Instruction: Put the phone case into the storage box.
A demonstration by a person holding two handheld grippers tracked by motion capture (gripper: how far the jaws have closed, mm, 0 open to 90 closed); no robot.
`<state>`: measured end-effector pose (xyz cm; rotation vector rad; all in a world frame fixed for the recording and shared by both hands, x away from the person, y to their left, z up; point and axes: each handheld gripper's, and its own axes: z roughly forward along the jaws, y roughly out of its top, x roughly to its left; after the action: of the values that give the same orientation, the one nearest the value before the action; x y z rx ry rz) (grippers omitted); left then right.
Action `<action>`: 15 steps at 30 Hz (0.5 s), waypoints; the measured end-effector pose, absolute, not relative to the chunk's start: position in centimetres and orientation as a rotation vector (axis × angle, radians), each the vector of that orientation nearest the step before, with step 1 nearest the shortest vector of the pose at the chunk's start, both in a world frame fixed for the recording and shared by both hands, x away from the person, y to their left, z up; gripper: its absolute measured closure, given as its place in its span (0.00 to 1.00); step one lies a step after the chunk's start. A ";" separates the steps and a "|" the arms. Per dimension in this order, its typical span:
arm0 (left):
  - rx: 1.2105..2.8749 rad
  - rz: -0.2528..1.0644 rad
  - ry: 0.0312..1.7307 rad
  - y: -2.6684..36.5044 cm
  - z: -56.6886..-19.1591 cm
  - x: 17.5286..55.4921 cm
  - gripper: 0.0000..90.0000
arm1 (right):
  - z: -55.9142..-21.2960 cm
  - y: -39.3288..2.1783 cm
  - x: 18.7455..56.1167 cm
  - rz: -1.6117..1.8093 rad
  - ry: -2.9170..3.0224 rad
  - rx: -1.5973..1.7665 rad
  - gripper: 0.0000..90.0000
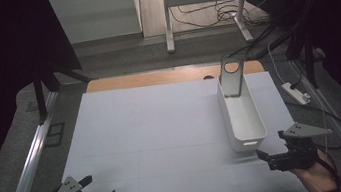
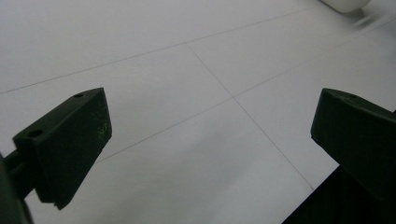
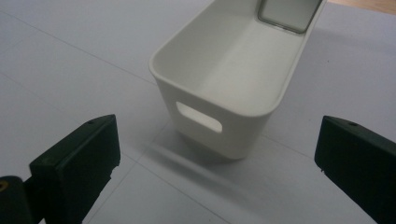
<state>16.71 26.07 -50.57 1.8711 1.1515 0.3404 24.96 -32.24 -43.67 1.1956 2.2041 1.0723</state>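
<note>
Facing the bin [image 3: 224, 88] end-on, the right gripper [image 1: 273, 153], jaws wide and empty, sits nearest, lower right; the left gripper [image 1: 102, 189], also open, lower left.

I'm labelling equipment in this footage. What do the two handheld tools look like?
Both match: the left tool and the right tool have black bodies with two blocky, wedge-shaped black jaws, each with small round holes near its tip. A grey three-cornered plate sits on top of each. A dark cable trails from the left one.
</note>
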 end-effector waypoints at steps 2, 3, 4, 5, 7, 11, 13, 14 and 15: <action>1.870 0.341 1.154 26.1 -50.6 16.7 0.00 | -43.8 -32.4 24.6 1.073 2.198 1.203 0.01; 1.868 0.342 1.156 26.1 -50.6 16.7 0.00 | -43.9 -32.4 24.5 1.074 2.197 1.207 0.01; 1.868 0.343 1.157 26.1 -50.6 16.7 0.00 | -44.1 -32.5 24.3 1.070 2.196 1.209 0.01; 1.869 0.343 1.157 26.1 -50.6 16.7 0.00 | -44.1 -32.5 24.2 1.065 2.195 1.207 0.01; 1.872 0.345 1.158 26.0 -50.6 16.7 0.00 | -44.4 -32.7 23.9 1.061 2.194 1.216 0.01; 1.874 0.349 1.160 26.0 -50.6 16.7 0.00 | -44.8 -32.9 23.3 1.057 2.189 1.232 0.01; 1.874 0.350 1.162 26.0 -50.6 16.7 0.00 | -44.9 -33.0 23.1 1.054 2.188 1.243 0.01; 1.874 0.353 1.164 26.0 -50.6 16.7 0.00 | -45.1 -33.1 22.9 1.050 2.190 1.249 0.00; 1.876 0.355 1.166 26.0 -50.6 16.7 0.00 | -45.2 -33.1 22.8 1.046 2.190 1.256 0.00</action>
<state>16.70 25.98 -50.55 1.8758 1.1663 0.3546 22.76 -33.13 -45.21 1.2564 2.1899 1.0458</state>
